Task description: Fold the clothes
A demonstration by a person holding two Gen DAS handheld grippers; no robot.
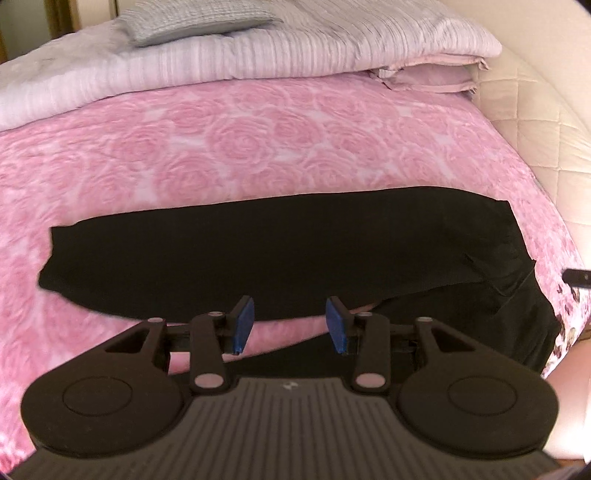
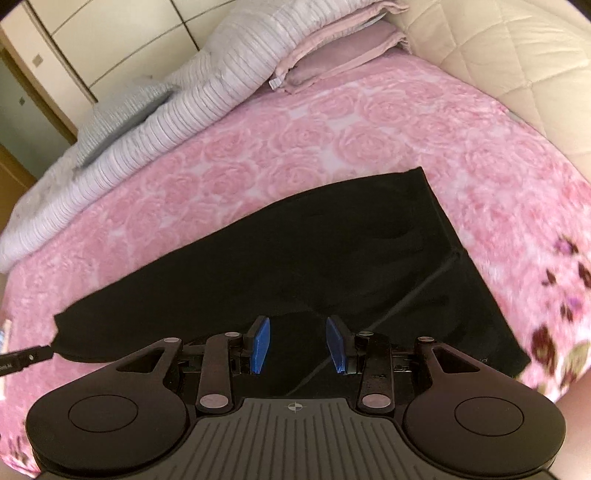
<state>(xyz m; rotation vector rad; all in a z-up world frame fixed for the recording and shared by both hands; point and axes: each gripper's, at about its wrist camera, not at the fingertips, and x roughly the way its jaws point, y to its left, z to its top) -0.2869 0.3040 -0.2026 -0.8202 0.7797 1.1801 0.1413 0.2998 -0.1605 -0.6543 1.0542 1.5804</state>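
While the left gripper [image 1: 290,325] hangs with two blue pads parted and empty, one black garment [image 1: 258,254] lies just beyond them on a pink bedspread [image 1: 240,140]. Right gripper [image 2: 299,345] likewise gapes empty above that garment [image 2: 277,254]; two pillows [image 2: 325,55] sit far beyond.

My view takes in a pink rose-patterned bedspread [image 1: 229,147] that covers the whole bed. At twelve o'clock a pale striped quilt [image 1: 207,59] lies bunched along the far edge — a small grey ribbed pillow [image 1: 192,18] rests on top of it at eleven. Folded dusty-pink pillowcases [image 1: 428,79] sit under the quilt's end at one o'clock. A cream quilted headboard [image 1: 532,122] curves along the bed at two. From my other side, cream wardrobe panels [image 2: 110,40] show at eleven o'clock.
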